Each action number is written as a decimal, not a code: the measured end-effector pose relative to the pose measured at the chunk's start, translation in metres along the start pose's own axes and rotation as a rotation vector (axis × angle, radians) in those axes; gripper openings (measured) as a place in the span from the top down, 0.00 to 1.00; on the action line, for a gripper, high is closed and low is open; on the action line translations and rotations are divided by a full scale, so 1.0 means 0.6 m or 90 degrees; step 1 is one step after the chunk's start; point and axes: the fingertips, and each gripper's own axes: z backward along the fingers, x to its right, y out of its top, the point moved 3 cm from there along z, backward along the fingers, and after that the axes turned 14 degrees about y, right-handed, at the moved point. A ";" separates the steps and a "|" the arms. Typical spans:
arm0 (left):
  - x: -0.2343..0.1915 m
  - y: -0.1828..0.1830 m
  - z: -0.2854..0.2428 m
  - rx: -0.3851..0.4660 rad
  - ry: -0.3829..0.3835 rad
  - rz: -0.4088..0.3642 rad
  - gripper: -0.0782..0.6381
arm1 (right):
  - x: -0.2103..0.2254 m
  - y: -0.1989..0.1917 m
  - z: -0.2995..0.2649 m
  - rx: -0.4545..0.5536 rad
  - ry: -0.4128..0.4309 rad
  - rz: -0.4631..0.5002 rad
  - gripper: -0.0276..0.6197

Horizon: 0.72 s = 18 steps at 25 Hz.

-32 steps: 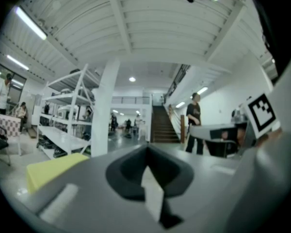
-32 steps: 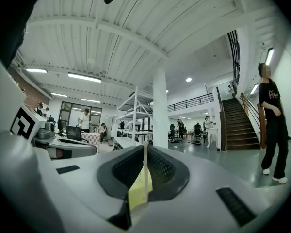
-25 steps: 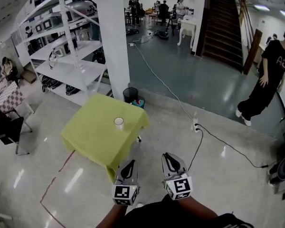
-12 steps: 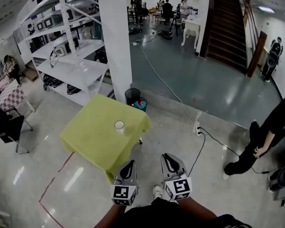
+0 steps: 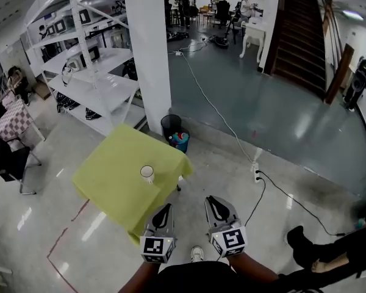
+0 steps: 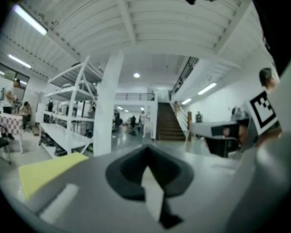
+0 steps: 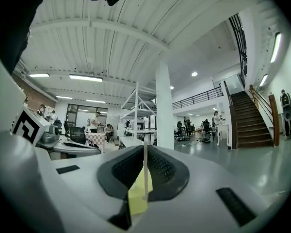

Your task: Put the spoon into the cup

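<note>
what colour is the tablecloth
The tablecloth is yellow-green, seen best in the head view.

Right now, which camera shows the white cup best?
The head view: the cup stands in full sight on the yellow table. Both gripper views catch only a bit of that table, no cup.

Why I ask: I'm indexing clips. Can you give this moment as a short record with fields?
table: yellow-green top, ahead of the person
cup: white, upright on the table, towards its right side
left gripper: shut, nothing in it
right gripper: shut on a thin white stick, apparently the spoon
task state: spoon not yet in cup
</note>
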 end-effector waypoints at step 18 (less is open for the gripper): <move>-0.017 -0.011 -0.120 -0.055 0.072 0.000 0.88 | 0.110 0.002 -0.090 0.002 0.064 -0.030 0.92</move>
